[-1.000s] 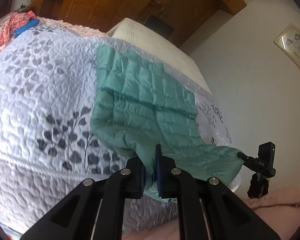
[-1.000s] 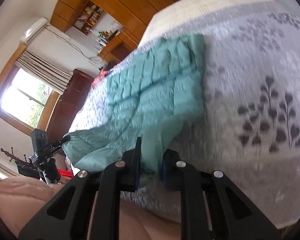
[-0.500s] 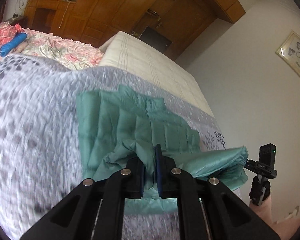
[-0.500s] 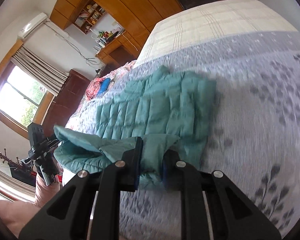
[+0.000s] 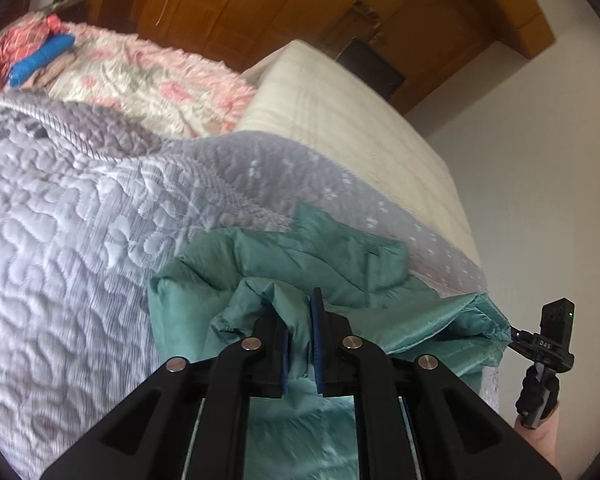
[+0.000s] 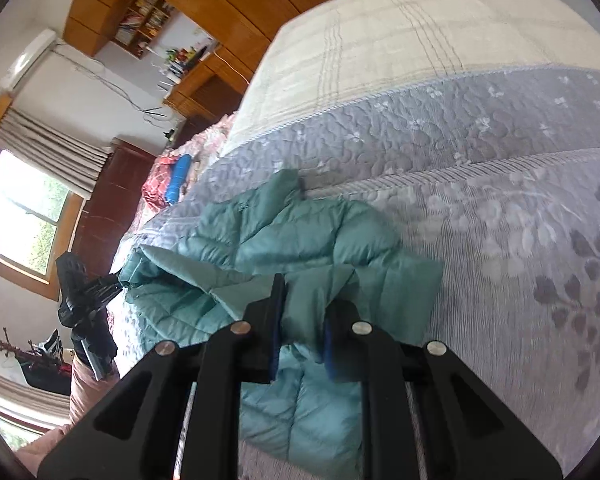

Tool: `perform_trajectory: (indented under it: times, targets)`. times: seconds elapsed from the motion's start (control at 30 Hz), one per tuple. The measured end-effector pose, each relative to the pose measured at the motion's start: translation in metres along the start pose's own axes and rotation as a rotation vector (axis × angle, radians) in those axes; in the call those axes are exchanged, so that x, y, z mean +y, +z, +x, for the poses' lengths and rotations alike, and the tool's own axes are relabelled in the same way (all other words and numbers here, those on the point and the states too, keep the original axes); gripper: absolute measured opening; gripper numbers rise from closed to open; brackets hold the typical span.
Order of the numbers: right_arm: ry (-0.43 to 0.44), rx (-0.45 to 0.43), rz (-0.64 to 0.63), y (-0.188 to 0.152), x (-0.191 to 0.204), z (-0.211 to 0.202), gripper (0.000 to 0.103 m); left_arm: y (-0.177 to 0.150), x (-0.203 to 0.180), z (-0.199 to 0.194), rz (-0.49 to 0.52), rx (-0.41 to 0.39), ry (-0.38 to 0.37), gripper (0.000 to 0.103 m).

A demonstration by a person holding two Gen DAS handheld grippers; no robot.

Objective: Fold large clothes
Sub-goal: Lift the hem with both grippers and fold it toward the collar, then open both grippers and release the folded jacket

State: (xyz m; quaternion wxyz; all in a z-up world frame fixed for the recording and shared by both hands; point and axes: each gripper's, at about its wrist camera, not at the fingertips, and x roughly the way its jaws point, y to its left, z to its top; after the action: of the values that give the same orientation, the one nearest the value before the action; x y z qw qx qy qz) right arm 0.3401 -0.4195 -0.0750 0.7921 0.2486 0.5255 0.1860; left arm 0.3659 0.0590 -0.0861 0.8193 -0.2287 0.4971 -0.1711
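A teal quilted down jacket (image 5: pixel 308 256) lies on the grey leaf-patterned quilt (image 5: pixel 72 240) of a bed, its near edge lifted and folded over toward the far end. My left gripper (image 5: pixel 299 320) is shut on one corner of that lifted edge. My right gripper (image 6: pixel 300 316) is shut on the other corner; the jacket (image 6: pixel 300 236) shows bunched in front of it. The right gripper also shows at the right edge of the left wrist view (image 5: pixel 548 344), and the left gripper at the left of the right wrist view (image 6: pixel 84 292). The jacket's lighter lining faces up between them.
A cream mattress pad (image 5: pixel 340 108) covers the far part of the bed. A pink floral blanket (image 5: pixel 140 76) with a blue roll (image 5: pixel 40 60) lies at the far left. Wooden cabinets (image 5: pixel 260 4) line the back wall. A window (image 6: pixel 16 216) is at the left.
Both grippers have carried the jacket's near edge up and forward over the rest of it. The flat jacket now looks doubled over and bunched, much closer to the far end.
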Motion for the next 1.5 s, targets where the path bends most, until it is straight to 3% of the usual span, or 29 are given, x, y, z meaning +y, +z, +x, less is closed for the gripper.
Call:
perform_trajectory:
  times: [0.3,0.43,0.57,0.67,0.93,1.07,1.13,1.17,1.2,1.27,1.33,1.5]
  targets:
    - [0.012,0.042,0.072,0.028,-0.027,0.04,0.015,0.018,0.026,0.042,-0.063,0.047,0.009,0.013]
    - [0.036,0.05,0.104,0.032,-0.033,0.042,0.025,0.026,0.032,0.048,-0.096,0.072,-0.019,0.018]
    - [0.027,-0.021,0.116,0.029,-0.04,0.019,0.067,0.033,0.047,0.03,-0.203,0.054,-0.13,0.047]
    - [0.051,-0.034,0.123,0.02,-0.045,0.005,0.066,0.032,0.052,0.009,-0.204,0.009,-0.123,0.059]
    - [0.028,0.002,0.072,-0.044,-0.033,-0.008,0.066,-0.018,0.042,-0.008,-0.042,0.069,0.07,0.063]
    - [0.015,0.026,0.056,-0.083,-0.023,-0.005,0.066,-0.056,0.034,-0.014,-0.019,0.088,0.056,0.062]
    - [0.001,0.042,0.051,-0.098,-0.019,-0.001,0.057,-0.069,0.03,-0.017,-0.016,0.084,0.065,0.054]
    - [-0.015,0.055,0.051,-0.105,-0.017,0.003,0.047,-0.073,0.028,-0.018,-0.012,0.078,0.069,0.039]
    - [-0.019,0.062,0.049,-0.109,-0.015,0.004,0.03,-0.079,0.025,-0.018,-0.003,0.069,0.093,0.034]
    - [-0.014,0.053,0.052,-0.115,-0.012,0.005,0.017,-0.084,0.02,-0.021,0.023,0.048,0.122,0.019]
    - [-0.019,0.037,0.083,-0.119,-0.015,0.004,0.012,-0.087,0.019,-0.023,0.025,0.035,0.121,0.012]
    - [-0.025,0.05,0.162,-0.129,-0.033,0.018,0.011,-0.095,0.027,-0.01,0.012,0.041,0.127,0.012]
